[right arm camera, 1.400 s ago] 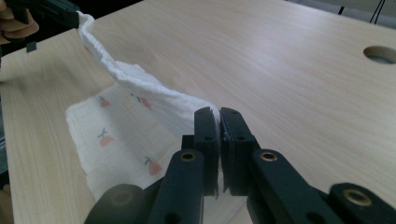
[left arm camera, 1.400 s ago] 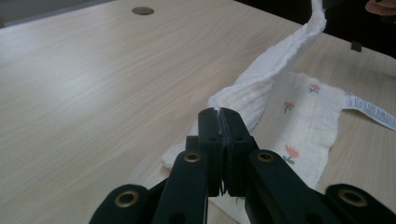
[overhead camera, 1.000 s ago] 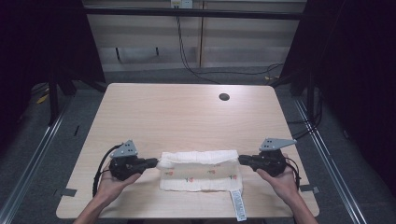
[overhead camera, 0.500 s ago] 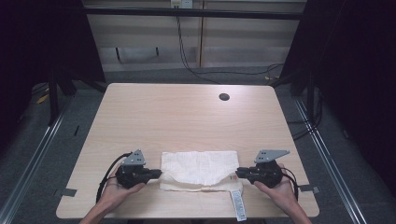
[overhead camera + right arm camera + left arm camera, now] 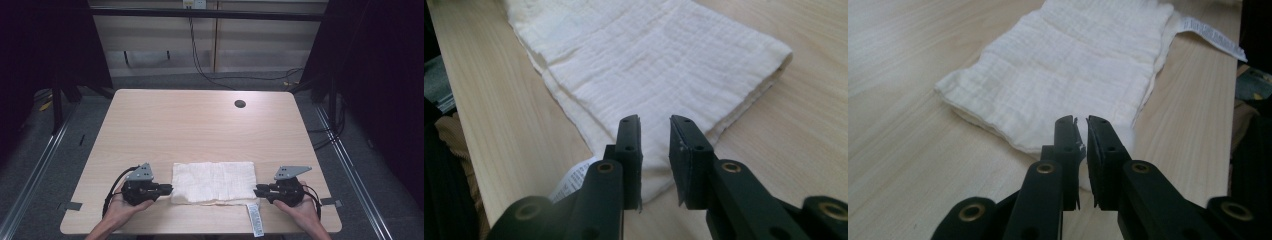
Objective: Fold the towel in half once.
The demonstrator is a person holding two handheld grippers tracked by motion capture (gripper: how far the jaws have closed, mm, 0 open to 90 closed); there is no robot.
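On pale wooden table [image 5: 200, 125]: folded white muslin cloth [image 5: 214, 182], lower layers hidden, between left gripper [image 5: 169, 189], jaws just parting slightly, and right gripper [image 5: 257, 190], jaws opening, nothing pinched.

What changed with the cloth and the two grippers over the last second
The white cloth was folded toward the person and now lies flat in a neater rectangle. Both hands came down and nearer the table's front edge. The left gripper and right gripper jaws have just been opening, letting go of the cloth's near corners. The label still hangs off the near edge.
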